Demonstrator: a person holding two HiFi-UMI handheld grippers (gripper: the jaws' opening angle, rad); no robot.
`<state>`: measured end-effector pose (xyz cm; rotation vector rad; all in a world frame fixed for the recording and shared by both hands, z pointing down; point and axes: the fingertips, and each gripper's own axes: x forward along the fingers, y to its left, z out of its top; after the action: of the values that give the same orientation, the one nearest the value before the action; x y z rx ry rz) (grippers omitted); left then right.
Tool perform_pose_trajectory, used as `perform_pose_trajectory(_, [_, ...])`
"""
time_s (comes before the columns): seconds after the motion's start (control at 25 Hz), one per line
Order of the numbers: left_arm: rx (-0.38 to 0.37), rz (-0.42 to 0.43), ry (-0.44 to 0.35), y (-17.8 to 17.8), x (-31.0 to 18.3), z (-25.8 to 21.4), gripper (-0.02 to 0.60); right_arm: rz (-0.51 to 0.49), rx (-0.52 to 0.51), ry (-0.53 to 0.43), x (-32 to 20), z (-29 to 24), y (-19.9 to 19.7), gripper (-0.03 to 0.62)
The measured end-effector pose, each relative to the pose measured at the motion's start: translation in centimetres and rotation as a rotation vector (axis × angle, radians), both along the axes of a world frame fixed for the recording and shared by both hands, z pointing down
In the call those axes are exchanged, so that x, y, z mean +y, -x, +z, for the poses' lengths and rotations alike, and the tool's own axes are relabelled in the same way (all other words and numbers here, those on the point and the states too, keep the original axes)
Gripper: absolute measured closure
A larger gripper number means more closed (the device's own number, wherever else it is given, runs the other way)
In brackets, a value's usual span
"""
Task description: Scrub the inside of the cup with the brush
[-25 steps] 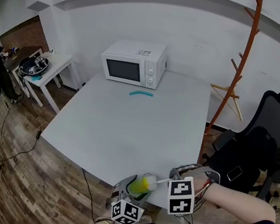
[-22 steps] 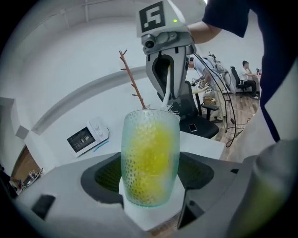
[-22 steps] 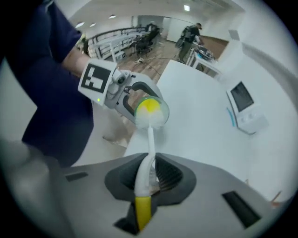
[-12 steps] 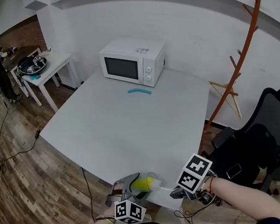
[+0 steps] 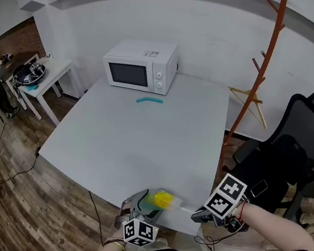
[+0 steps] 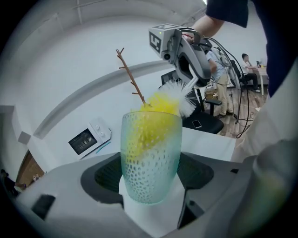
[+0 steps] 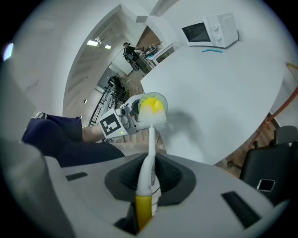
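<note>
My left gripper [image 5: 145,209] [image 6: 151,195] is shut on a frosted greenish cup [image 6: 150,157] [image 5: 153,203], held off the near edge of the white table [image 5: 137,136]. A bottle brush [image 7: 150,139] with a white and yellow handle sits clamped in my right gripper [image 5: 205,214] [image 7: 148,195]. Its yellow and white bristle head [image 6: 163,104] [image 7: 151,109] pokes into the cup's mouth [image 7: 151,104]; yellow bristles show through the cup wall. The two grippers face each other, the right one at the table's near right corner.
A white microwave [image 5: 138,63] stands at the table's far edge with a teal strip [image 5: 148,100] in front of it. A black office chair [image 5: 295,150] and an orange coat stand [image 5: 259,67] are to the right. A small side table [image 5: 35,76] sits far left.
The right gripper swung out to the right and lower, and the brush now points leftward into the cup. The cup tilted more toward the right gripper. The head view shifted slightly.
</note>
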<state>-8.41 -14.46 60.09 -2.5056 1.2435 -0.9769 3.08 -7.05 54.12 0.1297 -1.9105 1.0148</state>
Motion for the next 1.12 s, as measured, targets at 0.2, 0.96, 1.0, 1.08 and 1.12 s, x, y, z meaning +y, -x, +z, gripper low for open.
perform_pose_trajectory(0.2, [0.073,-0.034,0.040,-0.1,-2.0,1.0,0.213,0.109,-0.113,0.015,-0.9,-0.9,-1.7,0.543])
perform_pose_trajectory(0.96, [0.308,-0.038,0.209,-7.7,-11.1,6.9,0.213,0.504,-0.252,-0.128,-10.0,3.5,-7.4,0.543])
perform_pose_trajectory(1.0, [0.317,-0.037,0.216,-7.9,-11.4,7.1,0.213,0.516,-0.256,-0.129,-10.3,3.7,-7.5,0.543])
perform_pose_trajectory(1.08, [0.335,-0.035,0.230,-8.4,-11.9,7.6,0.213,0.531,-0.260,-0.133,-10.8,3.9,-7.6,0.543])
perform_pose_trajectory(1.12, [0.341,-0.034,0.237,-8.6,-12.0,7.8,0.213,0.535,-0.262,-0.135,-10.9,4.0,-7.6,0.543])
